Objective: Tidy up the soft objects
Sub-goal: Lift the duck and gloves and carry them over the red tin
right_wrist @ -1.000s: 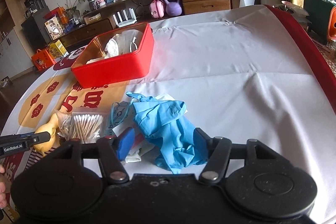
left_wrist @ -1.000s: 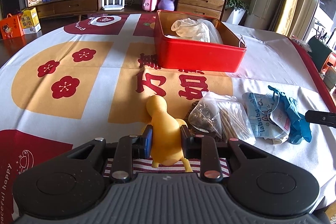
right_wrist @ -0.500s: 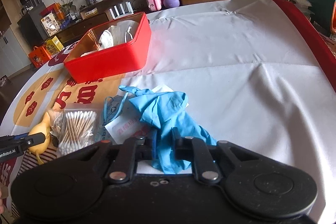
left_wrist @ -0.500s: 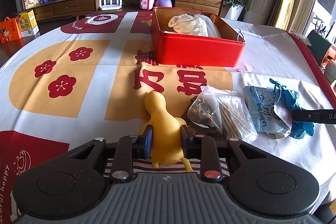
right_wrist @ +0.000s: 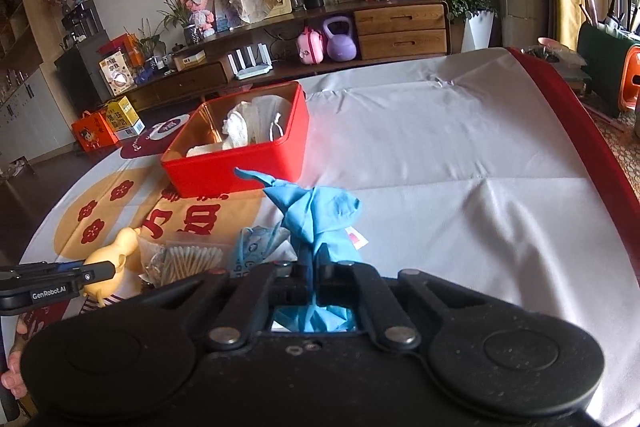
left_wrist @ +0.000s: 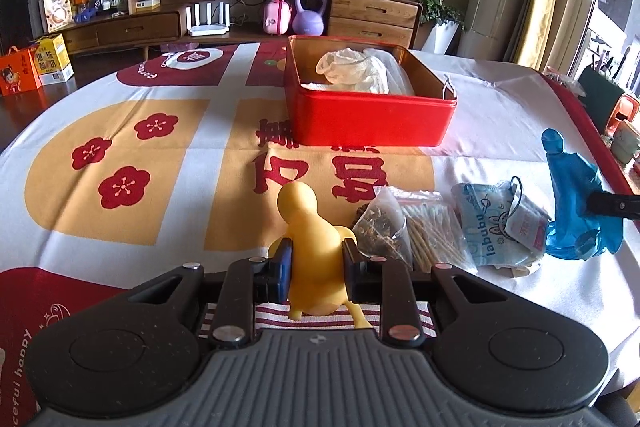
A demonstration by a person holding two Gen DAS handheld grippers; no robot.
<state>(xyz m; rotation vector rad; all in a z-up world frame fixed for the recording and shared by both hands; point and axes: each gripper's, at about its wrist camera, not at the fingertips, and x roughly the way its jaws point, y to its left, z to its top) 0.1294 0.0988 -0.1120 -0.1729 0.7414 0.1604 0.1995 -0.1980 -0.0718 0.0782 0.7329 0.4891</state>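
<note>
The right gripper (right_wrist: 307, 273) has its fingers pinched tight on the blue glove (right_wrist: 316, 215), which hangs bunched above the table (right_wrist: 460, 187). The left gripper (left_wrist: 316, 265) is clamped on the yellow rubber duck (left_wrist: 312, 251), which looks to rest on a striped cloth (left_wrist: 400, 317). Beyond them, the red box (left_wrist: 368, 121) already holds some white soft things. The cotton swab bag (left_wrist: 430, 231) and the blue pouch (left_wrist: 486, 223) still lie loose, so I judge the task partway done.

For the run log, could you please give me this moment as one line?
left tongs: shut on yellow rubber duck | right tongs: shut on blue glove, lifted | red tin: holds white gloves
</note>
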